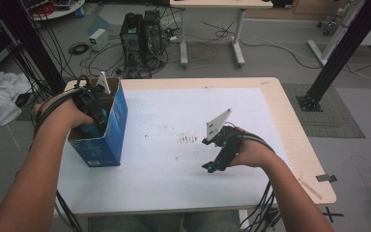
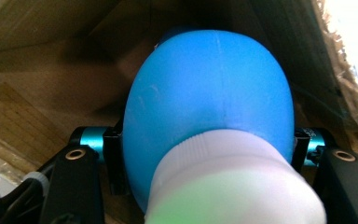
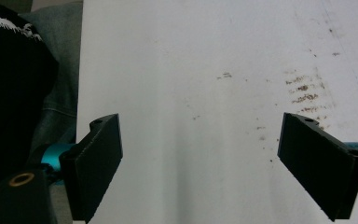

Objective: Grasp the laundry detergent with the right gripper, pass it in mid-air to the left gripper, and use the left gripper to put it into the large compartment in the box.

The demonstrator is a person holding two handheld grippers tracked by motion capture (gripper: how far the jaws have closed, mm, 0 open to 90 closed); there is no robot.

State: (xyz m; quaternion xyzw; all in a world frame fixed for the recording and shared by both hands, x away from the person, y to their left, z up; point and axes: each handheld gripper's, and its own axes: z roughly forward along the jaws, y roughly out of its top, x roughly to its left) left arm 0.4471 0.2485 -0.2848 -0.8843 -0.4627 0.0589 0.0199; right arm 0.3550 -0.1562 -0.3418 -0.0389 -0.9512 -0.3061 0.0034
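Inside the blue cardboard box (image 1: 107, 133), the left gripper (image 2: 207, 154) pinches a blue bottle (image 2: 209, 98); the right gripper (image 3: 200, 163) hovers over the worktop (image 1: 174, 164), jaws spread.

A: Left tongs (image 2: 205, 154): black jaw blocks, teal anodised cylinders behind them, brass-ringed screw holes in the black brackets.
B: Right tongs (image 3: 200, 163): same flat black jaws and teal fittings. Grey three-cornered plate with small holes on top; black cables trailing along bare forearms.
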